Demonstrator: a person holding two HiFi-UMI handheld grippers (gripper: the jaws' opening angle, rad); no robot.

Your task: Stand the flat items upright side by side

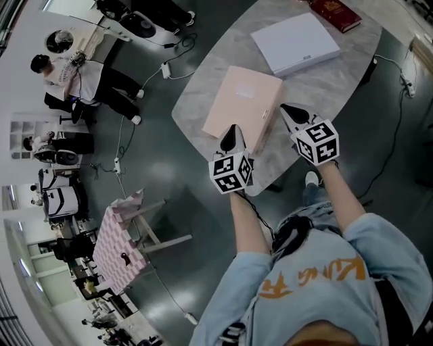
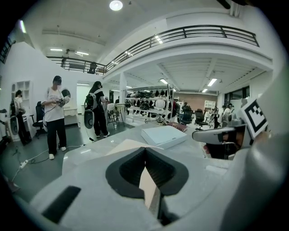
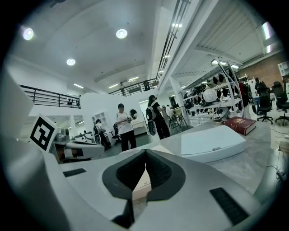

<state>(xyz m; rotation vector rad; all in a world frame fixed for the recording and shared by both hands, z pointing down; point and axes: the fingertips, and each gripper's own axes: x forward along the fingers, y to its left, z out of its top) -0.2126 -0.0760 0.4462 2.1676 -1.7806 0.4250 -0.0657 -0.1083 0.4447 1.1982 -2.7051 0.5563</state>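
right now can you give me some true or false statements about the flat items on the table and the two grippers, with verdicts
1. The pink box lies flat on the table. True.
2. The white box already stands upright. False: it lies flat, beyond the pink box.
3. The left gripper and the right gripper are both shut with nothing held. True.
4. The red book is the item nearest the person. False: it lies at the far end of the table, past the white box; the pink box is nearest.
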